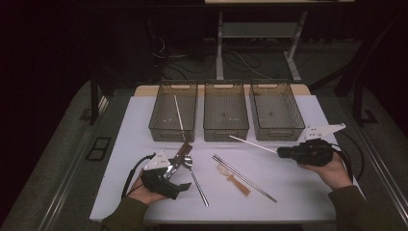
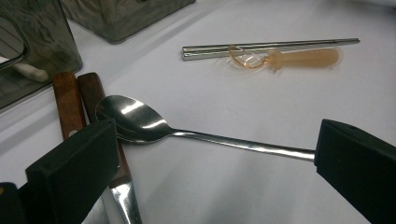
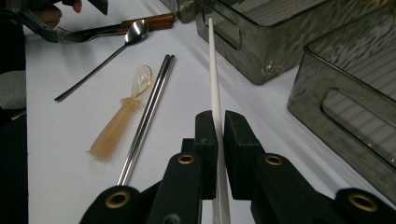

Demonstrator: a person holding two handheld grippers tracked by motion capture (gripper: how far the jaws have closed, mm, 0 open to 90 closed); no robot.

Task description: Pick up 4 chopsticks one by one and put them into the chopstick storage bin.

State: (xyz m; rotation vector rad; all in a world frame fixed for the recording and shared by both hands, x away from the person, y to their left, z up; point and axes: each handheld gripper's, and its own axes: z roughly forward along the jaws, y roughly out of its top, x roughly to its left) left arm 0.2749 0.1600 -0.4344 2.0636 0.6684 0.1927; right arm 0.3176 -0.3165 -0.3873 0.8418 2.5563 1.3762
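My right gripper is shut on a long white chopstick, held above the table with its tip toward the middle bin. My left gripper stands wide open low over the table. A steel spoon lies between its jaws, untouched by the pads. Two wooden-handled utensils lie beside the spoon's bowl. A second white chopstick leans inside the left bin.
Three grey see-through bins stand in a row at the back, the right bin near my right hand. A pair of metal chopsticks and a small amber spoon lie mid-table.
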